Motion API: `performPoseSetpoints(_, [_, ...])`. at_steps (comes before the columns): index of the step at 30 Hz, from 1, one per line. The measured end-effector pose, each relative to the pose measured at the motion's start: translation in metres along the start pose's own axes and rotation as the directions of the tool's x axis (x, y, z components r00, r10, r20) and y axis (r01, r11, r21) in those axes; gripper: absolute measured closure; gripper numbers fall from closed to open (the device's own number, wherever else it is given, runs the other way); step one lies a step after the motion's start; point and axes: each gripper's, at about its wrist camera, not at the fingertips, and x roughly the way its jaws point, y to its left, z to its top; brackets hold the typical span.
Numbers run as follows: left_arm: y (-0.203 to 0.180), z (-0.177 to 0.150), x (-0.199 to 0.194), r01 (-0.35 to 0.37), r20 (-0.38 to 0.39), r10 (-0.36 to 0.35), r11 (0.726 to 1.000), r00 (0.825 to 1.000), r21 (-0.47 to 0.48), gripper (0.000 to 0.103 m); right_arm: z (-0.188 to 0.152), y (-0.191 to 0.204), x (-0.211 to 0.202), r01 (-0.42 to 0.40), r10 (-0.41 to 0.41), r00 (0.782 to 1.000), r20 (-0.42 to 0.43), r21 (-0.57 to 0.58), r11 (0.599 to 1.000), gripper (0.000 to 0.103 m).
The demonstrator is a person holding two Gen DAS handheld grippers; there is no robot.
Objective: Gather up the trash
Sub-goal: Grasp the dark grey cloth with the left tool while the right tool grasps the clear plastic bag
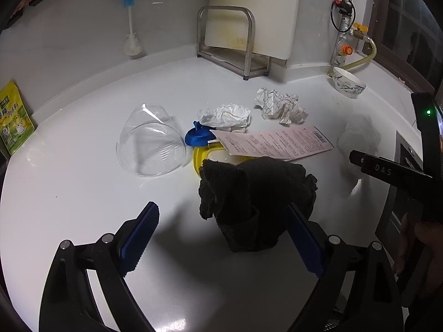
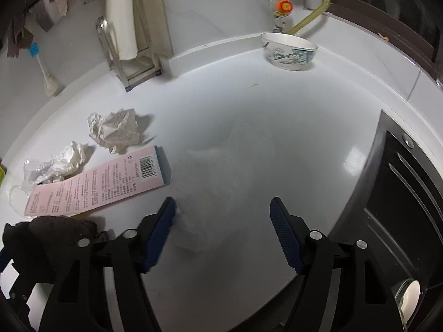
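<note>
two grippers: left gripper (image 1: 221, 238) spread wide around a dark cloth (image 1: 256, 199), pads not touching it; right gripper (image 2: 223, 232) spread wide, holding nothing
surface: white counter (image 2: 249, 105), glossy, curved backsplash
room: kitchen corner, gas pipe (image 1: 347, 8), black hob (image 2: 401, 193) at right edge
trash, mid-counter: two crumpled papers (image 1: 279, 105) (image 1: 227, 114), one pink label card (image 1: 274, 144), one clear plastic dome (image 1: 151, 149)
back edge: one bowl (image 2: 288, 51), one metal rack (image 1: 229, 41)

Two crumpled paper balls (image 1: 224, 116) (image 1: 279, 105) sit side by side far on the white worktop (image 1: 83, 193). A flat pink label card (image 1: 274, 141) lies nearer, with a dark cloth (image 1: 254, 199) nearest.
</note>
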Motion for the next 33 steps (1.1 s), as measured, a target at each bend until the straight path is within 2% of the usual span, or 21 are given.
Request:
performPoseSetpoints(1, [0.000,0.000,0.001,0.000,0.001,0.000,1.000,1.000,0.001,0.013,-0.001,0.001,0.002,-0.014,0.014,1.000,-0.006,-0.007,1.000,0.059])
performPoseSetpoints(2, [0.000,0.000,0.001,-0.001,0.002,0.001,1.000,1.000,0.001,0.013,-0.001,0.002,0.004,-0.021,0.020,1.000,-0.018,-0.012,1.000,0.066])
performPoseSetpoints(14, [-0.008,0.005,0.027,0.007,-0.006,-0.007,1.000,1.000,-0.002,0.015,-0.024,0.000,-0.022,-0.092,0.092,0.996,0.020,-0.011,0.996,0.071])
performPoseSetpoints(17, [-0.012,0.005,0.029,0.027,0.003,-0.027,1.000,1.000,0.009,0.031,-0.032,-0.004,-0.031,-0.097,0.097,0.995,0.025,0.008,0.995,0.071])
performPoseSetpoints(18, [-0.013,0.005,0.030,0.035,0.003,-0.036,0.999,0.999,0.015,0.041,-0.034,-0.006,-0.034,-0.100,0.100,0.995,0.026,0.016,0.995,0.071])
performPoseSetpoints(19, [-0.015,0.004,0.030,0.041,0.001,-0.041,0.999,0.999,0.020,0.045,-0.037,-0.007,-0.037,-0.102,0.101,0.995,0.027,0.022,0.995,0.071])
performPoseSetpoints(20, [-0.017,0.004,0.029,0.036,0.003,-0.037,0.999,0.999,0.024,0.053,-0.040,-0.008,-0.040,-0.103,0.103,0.994,0.028,0.029,0.994,0.071])
performPoseSetpoints(21, [-0.017,0.003,0.028,0.037,0.004,-0.037,0.999,0.999,0.026,0.069,-0.042,-0.008,-0.043,-0.106,0.105,0.994,0.027,0.034,0.994,0.071])
performPoseSetpoints(22, [-0.017,0.003,0.028,0.050,0.000,-0.050,0.998,0.999,0.022,0.073,-0.044,-0.009,-0.044,-0.107,0.106,0.994,0.027,0.036,0.994,0.071])
performPoseSetpoints(25, [-0.016,0.001,0.021,0.065,0.009,-0.065,0.998,0.998,0.023,0.081,-0.051,-0.009,-0.050,-0.110,0.109,0.994,0.025,0.042,0.993,0.071])
performPoseSetpoints(33, [-0.015,0.002,-0.013,0.100,0.051,-0.102,0.994,0.993,0.040,0.086,-0.069,-0.005,-0.072,-0.128,0.127,0.992,0.025,0.050,0.991,0.071])
